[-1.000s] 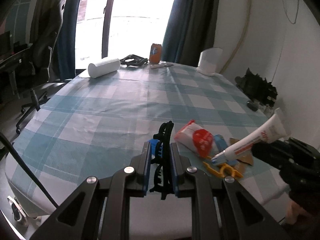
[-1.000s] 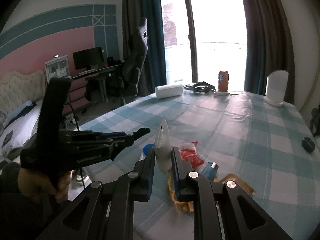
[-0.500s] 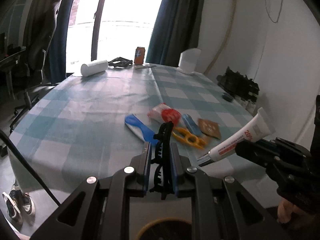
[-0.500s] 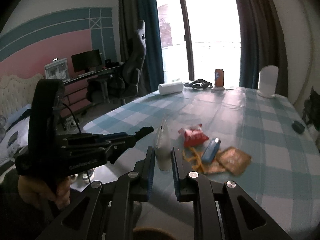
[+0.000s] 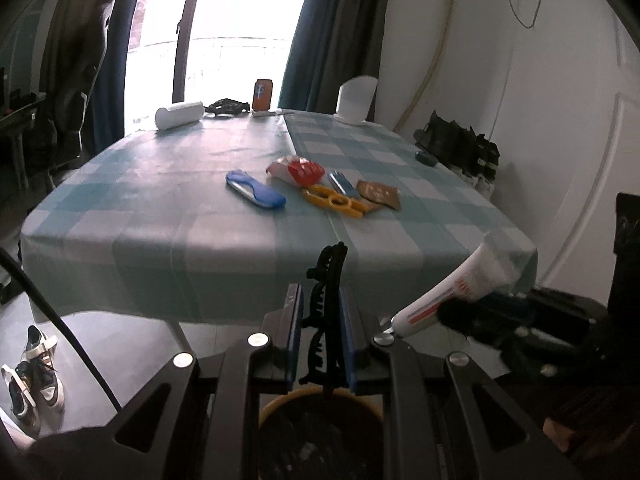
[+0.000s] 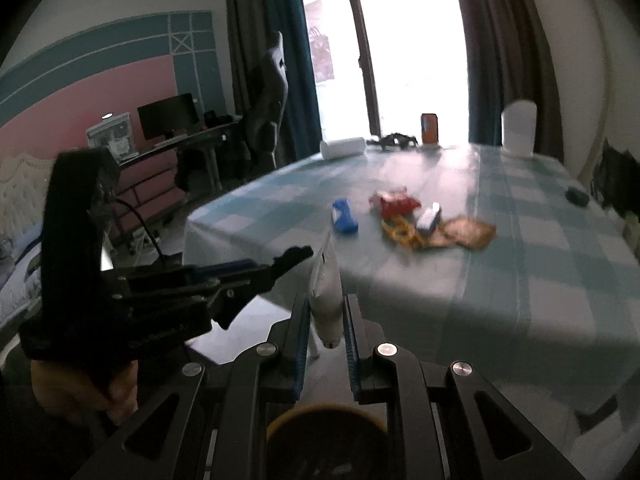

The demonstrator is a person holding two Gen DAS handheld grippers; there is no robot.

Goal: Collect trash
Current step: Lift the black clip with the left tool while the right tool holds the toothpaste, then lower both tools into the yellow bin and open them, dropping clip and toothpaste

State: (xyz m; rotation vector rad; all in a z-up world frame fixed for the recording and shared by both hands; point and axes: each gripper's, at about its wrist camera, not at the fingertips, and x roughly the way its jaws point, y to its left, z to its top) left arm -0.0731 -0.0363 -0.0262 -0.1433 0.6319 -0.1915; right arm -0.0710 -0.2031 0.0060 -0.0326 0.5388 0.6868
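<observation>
My left gripper (image 5: 324,300) is shut on a black plastic hair clip (image 5: 326,280) and holds it above a yellow-rimmed trash bin (image 5: 320,400) on the floor. My right gripper (image 6: 327,308) is shut on a white toothpaste tube (image 6: 327,280), also over the bin (image 6: 326,420). The tube shows in the left wrist view (image 5: 452,292) too. On the checked table (image 5: 160,216) lie a blue case (image 5: 256,190), a red-white wrapper (image 5: 298,170), yellow scissors (image 5: 336,202), a small blue item (image 5: 342,182) and a brown packet (image 5: 378,194).
At the table's far end stand a paper roll (image 5: 180,114), an orange can (image 5: 263,94), a white container (image 5: 356,98) and a black object (image 5: 228,106). Shoes (image 5: 36,376) lie on the floor at left. A desk and chair (image 6: 264,92) stand left of the table.
Both grippers have pulled back from the table and down, each with its object still held. The bin has come into view beneath them.
</observation>
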